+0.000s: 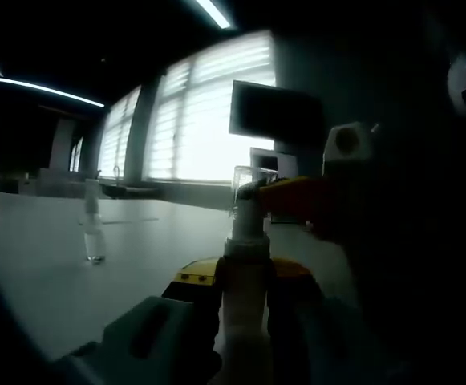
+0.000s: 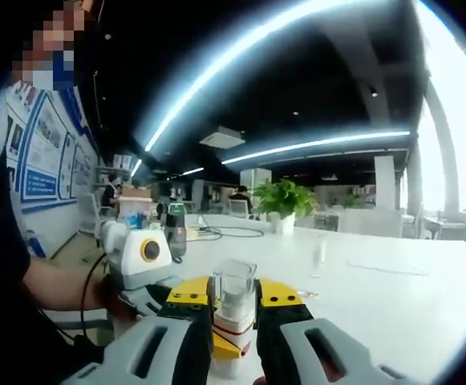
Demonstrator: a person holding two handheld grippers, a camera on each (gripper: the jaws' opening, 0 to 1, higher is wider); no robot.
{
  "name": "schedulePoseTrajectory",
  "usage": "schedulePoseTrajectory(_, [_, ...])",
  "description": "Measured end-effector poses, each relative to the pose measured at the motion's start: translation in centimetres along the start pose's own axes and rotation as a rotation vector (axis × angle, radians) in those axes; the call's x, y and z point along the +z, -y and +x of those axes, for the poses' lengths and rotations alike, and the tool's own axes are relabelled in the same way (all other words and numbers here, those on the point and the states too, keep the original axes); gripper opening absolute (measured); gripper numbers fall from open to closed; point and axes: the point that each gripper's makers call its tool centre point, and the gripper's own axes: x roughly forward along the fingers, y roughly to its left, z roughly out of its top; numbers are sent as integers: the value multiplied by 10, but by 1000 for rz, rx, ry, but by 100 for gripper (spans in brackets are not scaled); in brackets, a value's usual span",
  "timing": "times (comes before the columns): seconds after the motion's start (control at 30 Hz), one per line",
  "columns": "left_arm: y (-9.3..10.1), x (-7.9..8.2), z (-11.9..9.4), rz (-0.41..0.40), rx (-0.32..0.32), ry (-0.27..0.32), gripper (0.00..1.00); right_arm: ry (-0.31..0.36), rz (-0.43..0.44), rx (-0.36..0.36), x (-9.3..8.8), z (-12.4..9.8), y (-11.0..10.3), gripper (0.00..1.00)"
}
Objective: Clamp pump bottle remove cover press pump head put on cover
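Note:
A white pump bottle (image 1: pixel 245 313) stands upright between my left gripper's (image 1: pixel 245 277) yellow-tipped jaws, which are shut on its body. At its top, a clear cover (image 1: pixel 245 180) sits over the pump head (image 1: pixel 253 196). My right gripper (image 1: pixel 297 196) reaches in from the right and is shut on that cover. In the right gripper view, the clear cover (image 2: pixel 234 285) is pinched between my right gripper's (image 2: pixel 233 298) jaws, with the bottle's white and red collar (image 2: pixel 233 329) just below. I cannot tell whether the cover is seated or slightly lifted. My left gripper (image 2: pixel 224 346) holds the bottle lower down, in a person's hand.
A pale table (image 1: pixel 48 273) stretches away with a small clear bottle (image 1: pixel 94 237) standing on it at the left. A dark monitor (image 1: pixel 277 112) stands behind the pump bottle. Across the table (image 2: pixel 377 281) are a dark bottle (image 2: pixel 175 228) and a potted plant (image 2: pixel 285 200).

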Motion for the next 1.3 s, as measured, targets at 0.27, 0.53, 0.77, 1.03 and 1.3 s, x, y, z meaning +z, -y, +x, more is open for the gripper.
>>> schedulePoseTrajectory(0.27, [0, 0, 0, 1, 1, -1, 13, 34, 0, -9, 15, -4, 1, 15])
schedulePoseTrajectory(0.53, [0, 0, 0, 1, 1, -2, 13, 73, -1, -28, 32, -12, 9, 15])
schedulePoseTrajectory(0.77, [-1, -1, 0, 1, 3, -2, 13, 83, 17, -61, 34, -20, 23, 15])
schedulePoseTrajectory(1.03, [-2, -1, -1, 2, 2, -2, 13, 68, 1, -132, 27, -36, 46, 15])
schedulePoseTrajectory(1.3, [-2, -1, -1, 3, 2, -3, 13, 66, 42, -187, 17, -52, 65, 15])
